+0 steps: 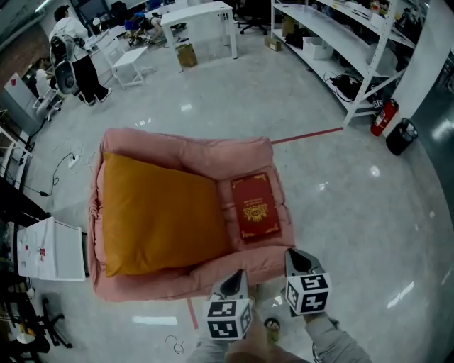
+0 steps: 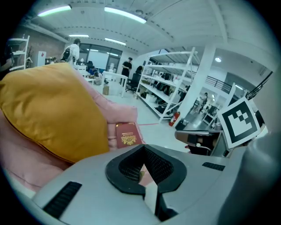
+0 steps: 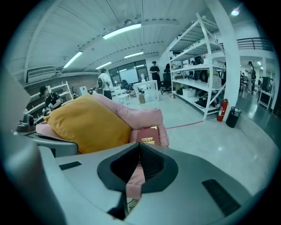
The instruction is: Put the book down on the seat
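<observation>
Book: the red book [image 1: 255, 205] lies flat, cover up, on the right end of the pink seat [image 1: 184, 150].
Beside it: the orange cushion [image 1: 156, 213] is just to its left and fills the rest of the seat.
Right tongs [image 1: 299, 260]: mine, jaws clenched together on nothing, near side of the seat, clear of the book.
Left tongs [image 1: 233, 281]: also closed and empty, at the seat's near edge, just left of the right tongs.

Open-plan laboratory-cum-office hall. A polished grey floor [image 1: 298, 85] marked with a red tape line [image 1: 308, 135], long white metal shelving [image 1: 333, 42] stocked with boxes and gear, a red fire extinguisher [image 1: 383, 117], white work tables [image 1: 198, 14], people [image 1: 74, 53] at cluttered desks, and ceiling strip lights [image 3: 123, 30] indicate the setting.
</observation>
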Motion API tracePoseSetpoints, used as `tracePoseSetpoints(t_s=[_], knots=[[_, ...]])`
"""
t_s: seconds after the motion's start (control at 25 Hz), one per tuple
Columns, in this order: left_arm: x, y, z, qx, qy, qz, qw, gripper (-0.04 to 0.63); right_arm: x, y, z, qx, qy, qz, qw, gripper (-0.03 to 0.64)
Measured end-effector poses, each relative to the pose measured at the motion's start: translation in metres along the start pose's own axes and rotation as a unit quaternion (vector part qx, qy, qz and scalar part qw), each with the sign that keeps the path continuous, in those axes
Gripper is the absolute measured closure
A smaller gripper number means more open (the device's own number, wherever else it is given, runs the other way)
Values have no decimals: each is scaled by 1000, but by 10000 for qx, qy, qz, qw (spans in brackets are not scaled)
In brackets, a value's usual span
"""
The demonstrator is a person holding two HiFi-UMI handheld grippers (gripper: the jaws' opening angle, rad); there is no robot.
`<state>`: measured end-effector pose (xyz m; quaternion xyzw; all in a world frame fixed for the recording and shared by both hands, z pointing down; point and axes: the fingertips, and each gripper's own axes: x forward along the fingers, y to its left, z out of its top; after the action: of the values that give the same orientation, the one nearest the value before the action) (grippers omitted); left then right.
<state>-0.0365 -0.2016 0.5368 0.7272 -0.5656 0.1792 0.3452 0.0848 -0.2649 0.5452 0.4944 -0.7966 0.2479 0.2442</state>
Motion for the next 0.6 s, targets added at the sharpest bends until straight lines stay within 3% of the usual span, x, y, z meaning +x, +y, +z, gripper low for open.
tracePoseSetpoints(t_s=[0.6], knots=[[-66,-57,-22,321,-247,-69,9992,589,-116,17,-5,-21,-622,308,9976,611]])
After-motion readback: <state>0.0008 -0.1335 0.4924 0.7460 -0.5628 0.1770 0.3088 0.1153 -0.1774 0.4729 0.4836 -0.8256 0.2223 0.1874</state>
